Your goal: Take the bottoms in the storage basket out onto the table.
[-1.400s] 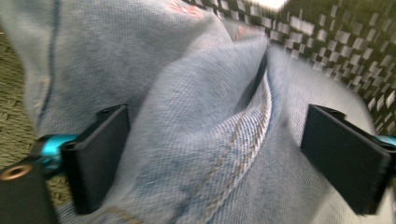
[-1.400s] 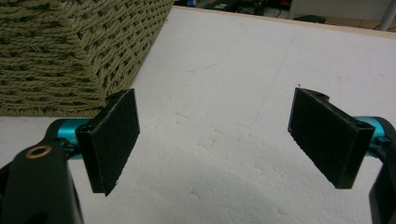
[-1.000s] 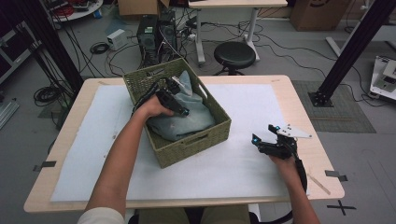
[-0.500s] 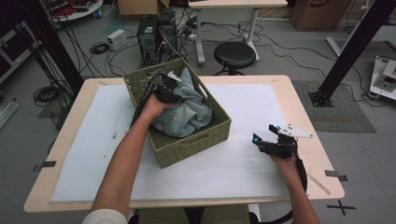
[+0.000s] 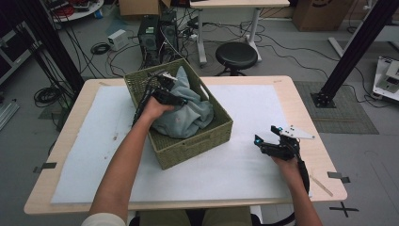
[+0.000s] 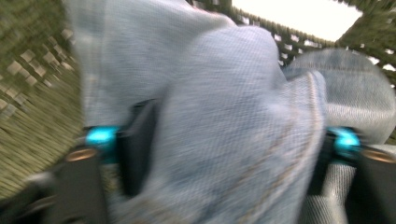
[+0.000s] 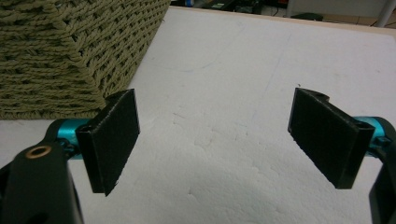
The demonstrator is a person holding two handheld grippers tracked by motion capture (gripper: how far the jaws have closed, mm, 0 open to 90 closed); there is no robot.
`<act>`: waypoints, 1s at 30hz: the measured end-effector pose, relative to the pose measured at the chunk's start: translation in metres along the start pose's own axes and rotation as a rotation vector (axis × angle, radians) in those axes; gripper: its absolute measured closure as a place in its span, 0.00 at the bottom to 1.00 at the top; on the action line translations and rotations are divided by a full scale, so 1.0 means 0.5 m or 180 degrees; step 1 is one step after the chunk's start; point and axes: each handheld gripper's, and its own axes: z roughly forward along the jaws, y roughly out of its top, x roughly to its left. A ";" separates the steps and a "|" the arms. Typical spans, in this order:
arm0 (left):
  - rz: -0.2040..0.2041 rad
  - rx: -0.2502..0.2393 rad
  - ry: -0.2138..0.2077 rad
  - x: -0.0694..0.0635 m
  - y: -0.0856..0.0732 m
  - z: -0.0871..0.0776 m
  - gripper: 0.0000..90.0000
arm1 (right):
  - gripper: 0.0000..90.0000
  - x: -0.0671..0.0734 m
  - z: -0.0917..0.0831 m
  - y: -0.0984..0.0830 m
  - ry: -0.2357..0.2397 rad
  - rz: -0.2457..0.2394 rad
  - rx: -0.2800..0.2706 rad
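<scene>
A pale blue denim cloth [image 5: 188, 115] lies bunched in a woven olive basket [image 5: 188, 150] on the table. My left gripper [image 5: 170, 94] is down in the basket's far left part, against the cloth. In the left gripper view the denim [image 6: 224, 140] bulges between and over the two jaws, which stand wide apart and have just been opening. The pads [image 6: 140, 140] do not pinch the fabric. My right gripper [image 5: 264, 134] rests near the table's right edge, open, with bare white mat [image 7: 233, 70] between its jaws [image 7: 215, 135].
The basket wall [image 7: 70, 51] stands close to the left of the right gripper. A white mat [image 5: 94, 141] covers most of the wooden table. Beyond the far edge are a black stool [image 5: 236, 55], computer cases [image 5: 150, 35] and cables on the floor.
The left gripper has shifted slightly toward the basket's far left corner, and the cloth is bunched higher than a second ago. The right hand has not moved.
</scene>
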 end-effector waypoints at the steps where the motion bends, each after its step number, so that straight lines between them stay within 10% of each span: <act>1: 0.0000 0.0000 0.0000 0.000 0.000 0.000 0.22 | 0.19 0.000 0.000 0.000 0.0000 0.0000 0.0000; 7: 0.0063 0.0333 -0.0181 0.002 -0.005 0.008 0.15 | 0.19 -0.001 0.000 0.000 0.0004 -0.0001 -0.0004; 12: 0.0432 0.0607 -0.0064 -0.018 -0.007 0.031 0.02 | 0.19 0.000 0.000 0.000 0.0000 -0.0003 -0.0005; 18: 0.0483 0.0596 0.0106 -0.020 -0.010 0.039 0.03 | 0.19 -0.001 0.000 0.000 0.0003 0.0004 -0.0005; 30: 0.0866 0.0582 0.0544 -0.027 -0.014 0.037 0.50 | 0.19 0.001 -0.002 0.000 -0.0036 -0.0001 -0.0007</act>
